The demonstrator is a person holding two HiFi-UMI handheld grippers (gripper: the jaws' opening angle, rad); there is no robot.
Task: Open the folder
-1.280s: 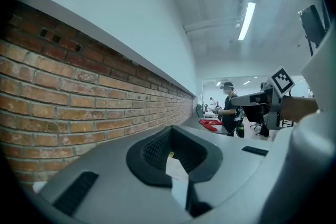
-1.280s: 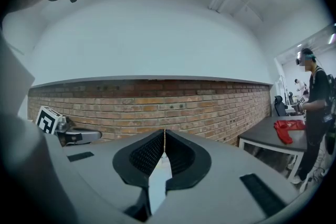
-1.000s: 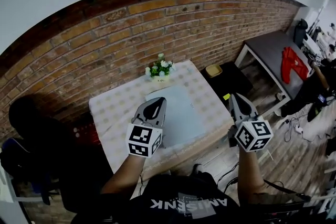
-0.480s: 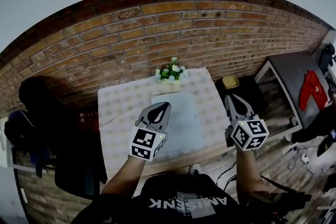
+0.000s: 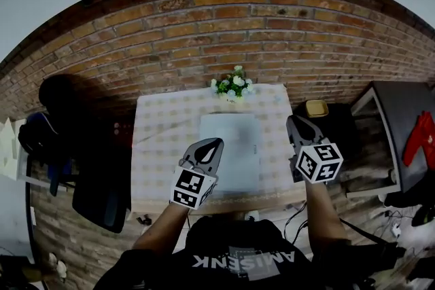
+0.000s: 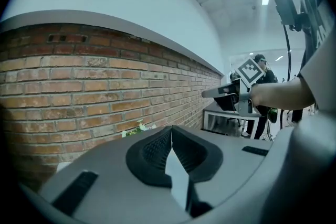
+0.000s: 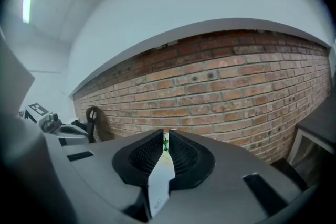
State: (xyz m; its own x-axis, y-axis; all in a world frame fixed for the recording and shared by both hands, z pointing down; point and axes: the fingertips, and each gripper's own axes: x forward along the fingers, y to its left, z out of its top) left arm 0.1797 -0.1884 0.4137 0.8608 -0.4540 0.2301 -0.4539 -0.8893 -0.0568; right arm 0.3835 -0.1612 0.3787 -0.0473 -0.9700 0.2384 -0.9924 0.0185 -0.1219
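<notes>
A pale grey-blue folder lies flat and closed in the middle of the checked tablecloth. My left gripper hovers over the folder's near left part, shut, with nothing between its jaws; in its own view the tips meet. My right gripper hangs beside the table's right edge, off the folder, also shut and empty. The left gripper view shows the right gripper out to the side.
A small pot of white flowers stands at the table's far edge against the brick wall. A dark chair sits left of the table. A yellow box and a dark side table are on the right.
The head view has swung, so the table now sits square in the middle. Both grippers have sunk toward the table's near edge, and their jaws stay together.
</notes>
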